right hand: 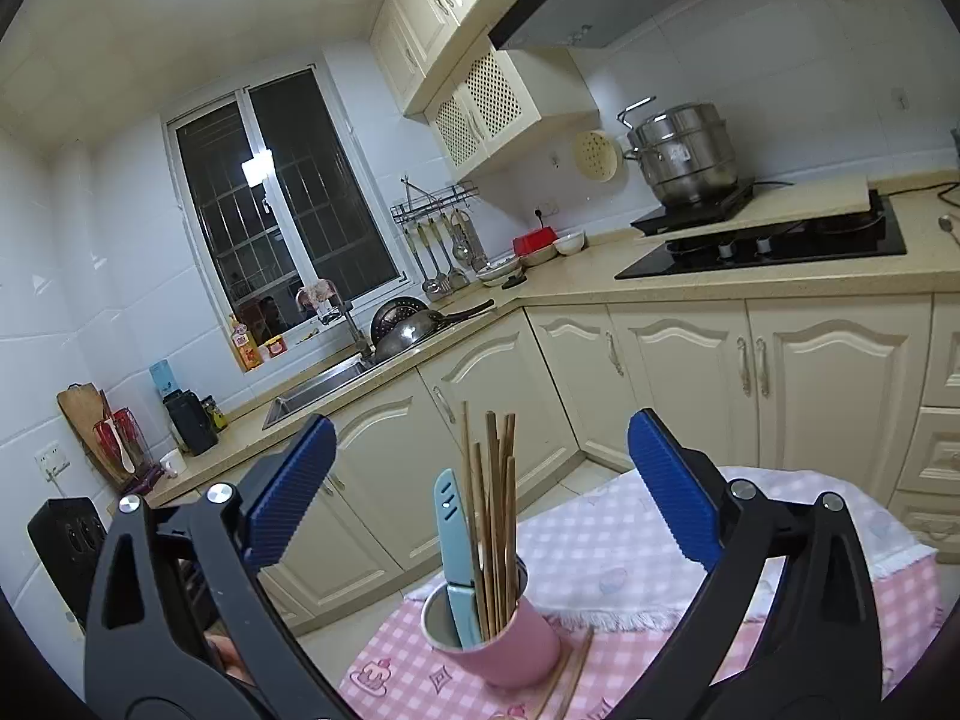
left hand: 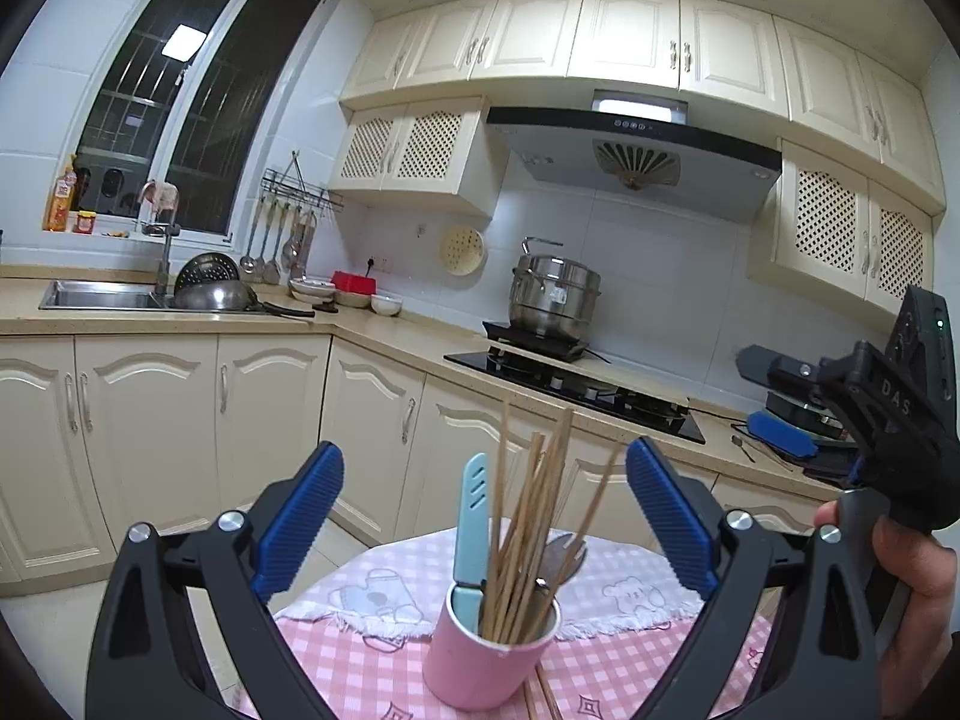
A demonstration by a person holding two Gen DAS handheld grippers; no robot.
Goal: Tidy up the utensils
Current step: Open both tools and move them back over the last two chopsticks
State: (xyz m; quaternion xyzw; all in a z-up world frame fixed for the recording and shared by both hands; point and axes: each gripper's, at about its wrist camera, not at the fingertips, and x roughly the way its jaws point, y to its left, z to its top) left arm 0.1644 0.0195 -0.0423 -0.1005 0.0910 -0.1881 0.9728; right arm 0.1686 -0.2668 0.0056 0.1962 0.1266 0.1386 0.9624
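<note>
A pink cup stands upright on the pink checked tablecloth. It holds several wooden chopsticks, a light blue knife and a metal utensil. My left gripper is open, above and short of the cup, with nothing between its fingers. My right gripper is open too, set back from the cup and holding nothing; it also shows at the right of the left wrist view. Two loose chopsticks lie on the cloth by the cup's base.
A towel with a bear print lies across the table's far side. Behind run cream cabinets, a sink, a black hob with a steel pot, and a spoon on the counter. A hand grips the right gripper's handle.
</note>
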